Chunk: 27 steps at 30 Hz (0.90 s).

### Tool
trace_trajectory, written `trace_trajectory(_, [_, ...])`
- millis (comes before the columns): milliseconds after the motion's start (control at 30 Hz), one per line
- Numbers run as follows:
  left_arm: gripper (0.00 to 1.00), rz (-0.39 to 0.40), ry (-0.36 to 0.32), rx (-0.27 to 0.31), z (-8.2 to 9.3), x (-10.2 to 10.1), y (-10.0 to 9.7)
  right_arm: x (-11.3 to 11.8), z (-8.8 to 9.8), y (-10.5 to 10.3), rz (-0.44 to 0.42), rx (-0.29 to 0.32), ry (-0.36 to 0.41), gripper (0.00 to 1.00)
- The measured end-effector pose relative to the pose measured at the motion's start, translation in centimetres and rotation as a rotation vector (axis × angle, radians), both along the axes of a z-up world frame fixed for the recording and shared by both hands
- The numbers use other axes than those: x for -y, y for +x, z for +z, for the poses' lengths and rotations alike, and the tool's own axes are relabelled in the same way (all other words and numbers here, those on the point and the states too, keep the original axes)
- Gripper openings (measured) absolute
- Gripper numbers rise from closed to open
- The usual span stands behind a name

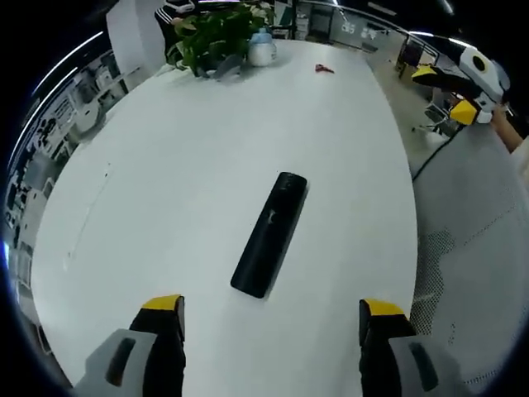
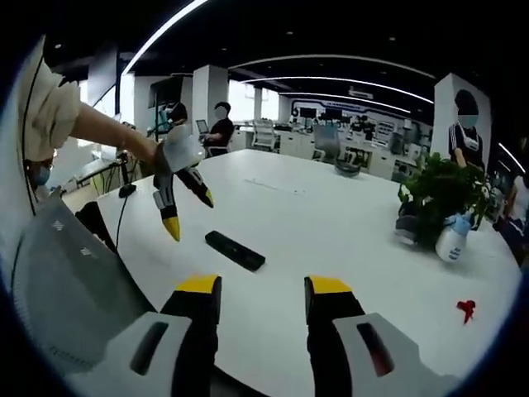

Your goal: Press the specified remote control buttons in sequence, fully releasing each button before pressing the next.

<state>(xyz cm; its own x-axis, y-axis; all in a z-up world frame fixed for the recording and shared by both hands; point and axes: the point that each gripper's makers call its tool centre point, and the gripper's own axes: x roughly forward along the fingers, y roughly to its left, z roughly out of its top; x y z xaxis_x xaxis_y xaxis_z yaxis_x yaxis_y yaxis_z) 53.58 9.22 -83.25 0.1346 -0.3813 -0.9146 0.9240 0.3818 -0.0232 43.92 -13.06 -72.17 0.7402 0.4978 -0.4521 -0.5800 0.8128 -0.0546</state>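
Observation:
A long black remote control lies flat on the white oval table, pointing away from me. My left gripper hovers just short of the remote's near end, its yellow-tipped jaws wide open and holding nothing. From the other side, the remote lies near the table edge, and the left gripper hangs open above and to its left, held by a person's hand. My right gripper is open and holds nothing, well back from the remote. It appears off the table's side as the right gripper.
A potted plant and a white spray bottle stand at the table's far end, with a small red object near them. A grey mesh chair sits beside the table. Two people sit at desks in the office behind.

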Motion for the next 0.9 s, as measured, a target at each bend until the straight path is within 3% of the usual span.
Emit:
trace_trajectory(433, [0.84, -0.032, 0.0, -0.021, -1.1, 1.8, 0.4, 1.3, -0.8, 0.4, -0.061, -0.014, -0.072, 0.44])
trace_trajectory(900, [0.69, -0.091, 0.027, -0.021, -2.2, 2.4, 1.1, 2.2, -0.9, 0.7, -0.11, -0.022, -0.058, 0.46])
